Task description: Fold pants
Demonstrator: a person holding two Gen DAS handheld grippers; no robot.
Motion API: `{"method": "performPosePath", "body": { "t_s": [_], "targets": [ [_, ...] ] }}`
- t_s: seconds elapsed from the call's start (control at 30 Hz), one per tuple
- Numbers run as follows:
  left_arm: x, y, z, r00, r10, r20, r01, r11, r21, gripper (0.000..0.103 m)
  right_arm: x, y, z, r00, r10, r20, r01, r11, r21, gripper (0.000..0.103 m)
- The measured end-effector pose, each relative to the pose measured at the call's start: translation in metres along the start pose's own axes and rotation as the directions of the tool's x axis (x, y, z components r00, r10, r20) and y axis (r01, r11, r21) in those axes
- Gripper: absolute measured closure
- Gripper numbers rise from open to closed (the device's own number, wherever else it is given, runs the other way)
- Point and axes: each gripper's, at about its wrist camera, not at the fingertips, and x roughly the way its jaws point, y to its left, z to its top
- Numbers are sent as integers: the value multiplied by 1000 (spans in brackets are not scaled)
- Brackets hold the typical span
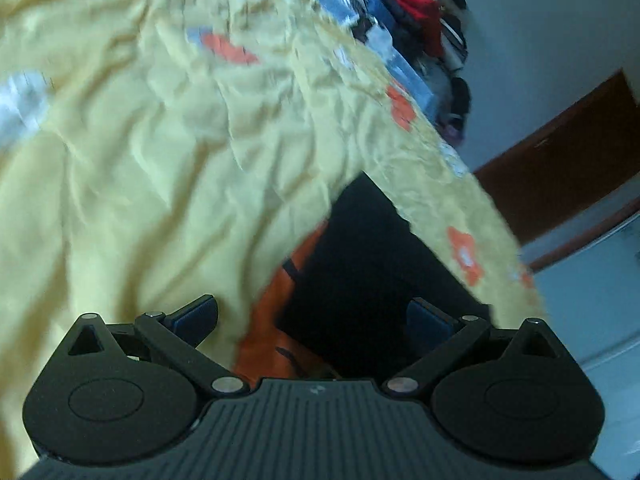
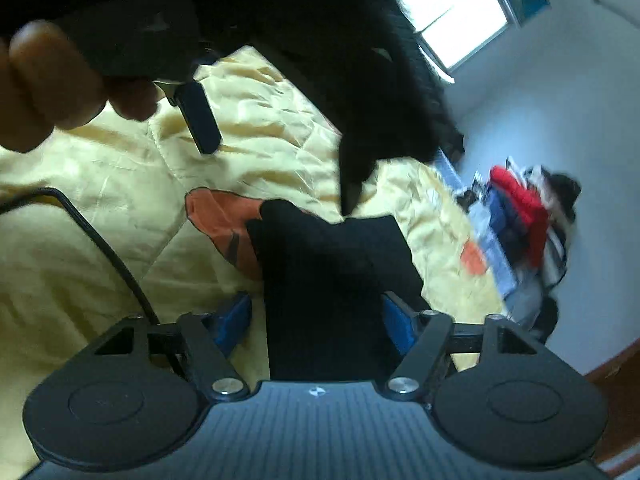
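Observation:
The black pants (image 1: 372, 264) lie on a yellow bedspread (image 1: 160, 152) with orange flowers. In the left wrist view my left gripper (image 1: 312, 316) is open, its fingers wide apart just above the near end of the pants. In the right wrist view the black pants (image 2: 324, 280) lie between the blue pads of my right gripper (image 2: 316, 320), which is open. The other gripper (image 2: 200, 116), held by a hand, shows at upper left in that view. More dark cloth (image 2: 340, 60) hangs across the top of that view.
A pile of clothes (image 1: 420, 20) with red and dark pieces lies beyond the bed's far edge; it also shows in the right wrist view (image 2: 520, 208). A brown door (image 1: 560, 152) and a window (image 2: 452, 12) are in the room. A black cable (image 2: 100, 240) crosses the bedspread.

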Motion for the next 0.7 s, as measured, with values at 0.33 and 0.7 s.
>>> {"method": "performPosePath", "body": {
  "t_s": [0.33, 0.7],
  "targets": [
    [30, 5, 6, 967, -234, -105, 218, 965, -144, 1, -1, -42, -7, 993, 49, 108, -77, 960, 268, 86],
    [92, -32, 19, 952, -281, -118, 260, 951, -165, 2, -18, -139, -67, 898, 297, 325, -440, 577, 688, 86]
  ]
}}
